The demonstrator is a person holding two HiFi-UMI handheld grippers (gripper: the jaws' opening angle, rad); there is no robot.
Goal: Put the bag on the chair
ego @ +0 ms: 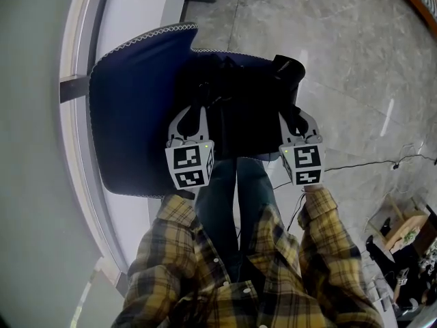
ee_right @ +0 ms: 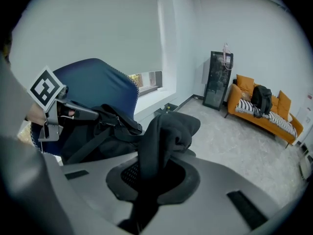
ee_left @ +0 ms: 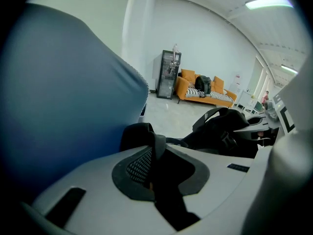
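A black bag hangs low over the seat of a dark blue chair; whether it rests on the seat I cannot tell. My left gripper is shut on a black strap at the bag's left side. My right gripper is shut on a fold of black bag fabric at its right side. In the right gripper view the bag body lies against the chair back, with the left gripper beyond it. The left gripper view shows the chair back close on the left.
The chair stands beside a white wall and window ledge. Grey tiled floor surrounds it, with a cable on the right. The person's legs stand just in front of the seat. An orange sofa and dark cabinet are far off.
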